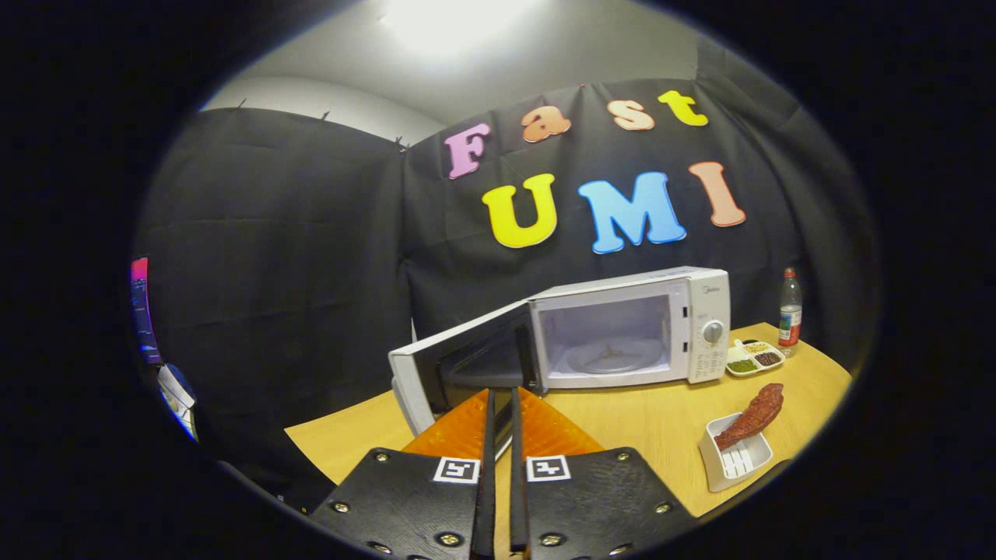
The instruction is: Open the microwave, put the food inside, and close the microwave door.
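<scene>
One microwave (630,330) door (459,365) swung open, hand-held gripper (502,404) closed

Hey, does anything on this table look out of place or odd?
Only the reddish food: it leans tilted over the rim of its small white tray. The microwave door stands open; gripper jaws nearly closed, holding nothing.

My gripper (502,400) points straight ahead, held level and a little above the surface beneath it; its two fingers (489,435) run forward side by side, nearly parallel, with just a thin slit between them; they are drawn together and nothing sits in that slit, so I grip nothing; the two plates at the base of the fingers sit evenly on either side, each bearing a small square marker; the tips meet at the far end.
</scene>
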